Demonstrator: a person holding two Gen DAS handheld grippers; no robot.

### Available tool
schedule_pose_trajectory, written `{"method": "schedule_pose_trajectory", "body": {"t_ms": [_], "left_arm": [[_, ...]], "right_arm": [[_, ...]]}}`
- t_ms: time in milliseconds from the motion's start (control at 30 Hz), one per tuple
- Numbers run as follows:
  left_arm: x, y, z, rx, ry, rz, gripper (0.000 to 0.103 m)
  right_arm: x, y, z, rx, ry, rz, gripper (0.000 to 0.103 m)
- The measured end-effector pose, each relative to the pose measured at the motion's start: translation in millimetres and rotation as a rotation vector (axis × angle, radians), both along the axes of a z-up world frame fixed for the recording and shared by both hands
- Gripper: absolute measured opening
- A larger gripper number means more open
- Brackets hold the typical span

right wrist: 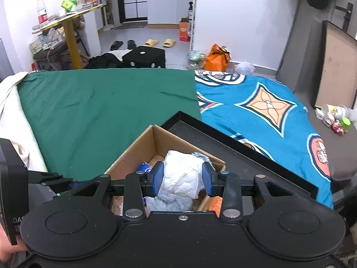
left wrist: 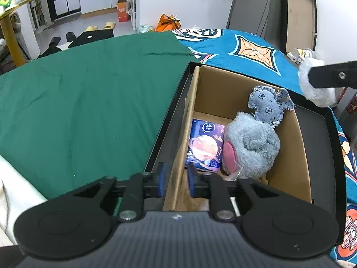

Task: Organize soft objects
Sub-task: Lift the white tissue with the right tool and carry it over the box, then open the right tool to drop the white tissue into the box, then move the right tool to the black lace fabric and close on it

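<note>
Inside the cardboard box (left wrist: 287, 156) three soft items already lie; right gripper (right wrist: 182, 179) clamps a white bundle (right wrist: 181, 174) above it, left gripper (left wrist: 176, 179) pinches the box's near wall.

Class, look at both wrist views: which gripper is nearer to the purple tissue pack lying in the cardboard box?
Left. The left gripper grips the box's near wall, just before the purple tissue pack. The right gripper is above the cardboard box, holding a white bundle.

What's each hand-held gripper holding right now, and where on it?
The right hand-held gripper grips a white plastic-wrapped pack by its two sides, above the cardboard box. The left hand-held gripper pinches the box's near-left wall.
</note>
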State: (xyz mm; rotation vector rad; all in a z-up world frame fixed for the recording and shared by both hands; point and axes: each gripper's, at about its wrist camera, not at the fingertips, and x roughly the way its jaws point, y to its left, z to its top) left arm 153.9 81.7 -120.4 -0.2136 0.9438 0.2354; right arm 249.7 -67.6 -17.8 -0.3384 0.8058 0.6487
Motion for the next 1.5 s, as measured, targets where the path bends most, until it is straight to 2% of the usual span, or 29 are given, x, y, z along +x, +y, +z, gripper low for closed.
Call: {"method": "schedule_pose_trajectory", "body": {"t_ms": [100,433,567,700,900,1067,1300,1367,1500], "left_arm": [[-1,2,-1,-0.025,-0.002,0.0,0.01],[-1,5,-2,-0.041,-0.01,0.007,0.01],[-1,5,-2,-0.038,-0.011,0.004,0.01],[-1,5,-2,-0.039,-0.012,0.003,0.01],[-1,0,0,-0.01,-0.014,-0.007,0.01],[-3,-4,3,0.02,-0.019,-0.013,0.011],[-4,-12,7,0.056,-0.019,-0.034,0.018],[-3,-14,7,0.069,-0.012,-0.043,0.023],[-6,-19,10,0.105,-0.019,-0.048,0.041]], "right_arm": [[3,6,-2,0.03,0.012,0.019,0.037],[3,32,-8,0.053,-0.002,0.073,0.038],[4,37,-8,0.036,-0.013,0.064,0.052],[2,28,-9,0.043,-0.007,0.032,0.06],[-4,-2,-7,0.083,-0.003,-0.037,0.069],[-4,-30,-10,0.13,0.022,-0.109,0.071],[-3,-61,-13,0.161,0.053,-0.17,0.072],[-1,-72,-14,0.172,0.064,-0.183,0.074],[1,-91,-21,0.161,0.079,-0.204,0.075]]}}
